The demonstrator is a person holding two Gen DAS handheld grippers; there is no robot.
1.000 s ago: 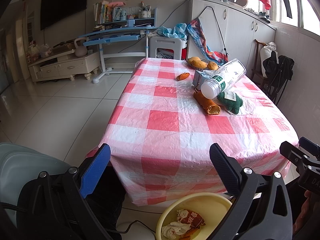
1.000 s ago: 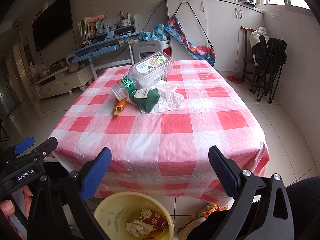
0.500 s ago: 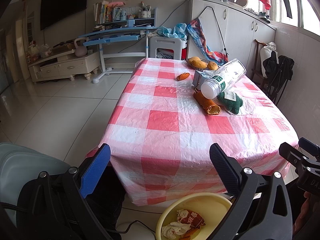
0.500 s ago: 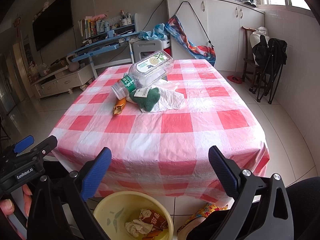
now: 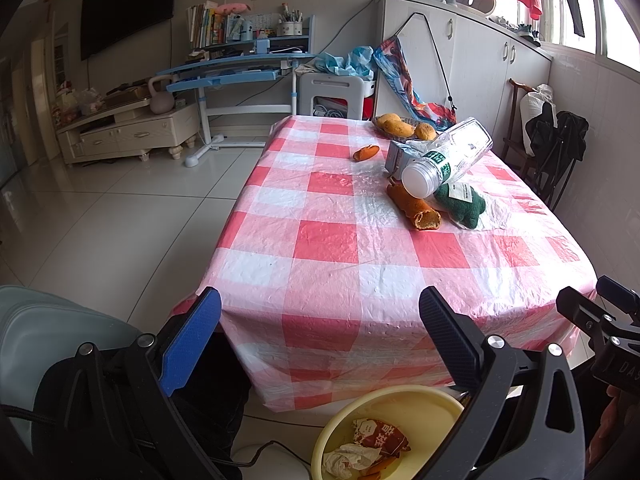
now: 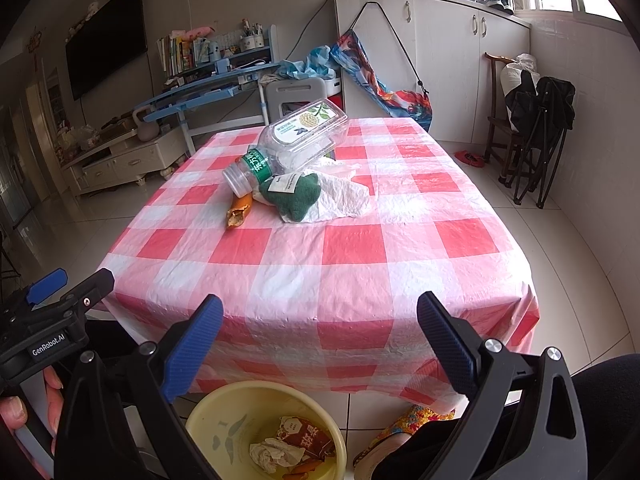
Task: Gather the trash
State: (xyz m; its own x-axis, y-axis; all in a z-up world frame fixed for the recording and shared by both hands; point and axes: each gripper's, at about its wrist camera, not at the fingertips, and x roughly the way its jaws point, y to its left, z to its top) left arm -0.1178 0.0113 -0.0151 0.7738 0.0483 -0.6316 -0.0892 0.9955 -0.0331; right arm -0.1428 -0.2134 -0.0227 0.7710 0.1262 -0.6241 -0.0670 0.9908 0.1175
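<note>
On the red-and-white checked table (image 5: 328, 264) lies a heap of trash: a clear plastic bottle (image 5: 448, 158) (image 6: 296, 140) tipped on its side, an orange peel (image 5: 414, 210) (image 6: 240, 210), a green cloth piece (image 5: 462, 204) (image 6: 294, 196) and crumpled white plastic (image 6: 344, 200). A smaller peel (image 5: 365, 152) lies farther back. A yellow bin (image 5: 384, 412) (image 6: 224, 412) on the floor below the table's near edge holds a wrapper and tissue. My left gripper (image 5: 320, 334) and right gripper (image 6: 320, 336) both hang open and empty above the bin, short of the table.
A bowl of yellow fruit (image 5: 400, 126) and a small carton (image 5: 396, 156) sit at the table's far end. A folded black chair (image 6: 540, 120) stands to the right, white cabinets (image 6: 440, 52) behind, a blue desk (image 5: 240, 72) at back left. A slippered foot (image 6: 400, 428) rests beside the bin.
</note>
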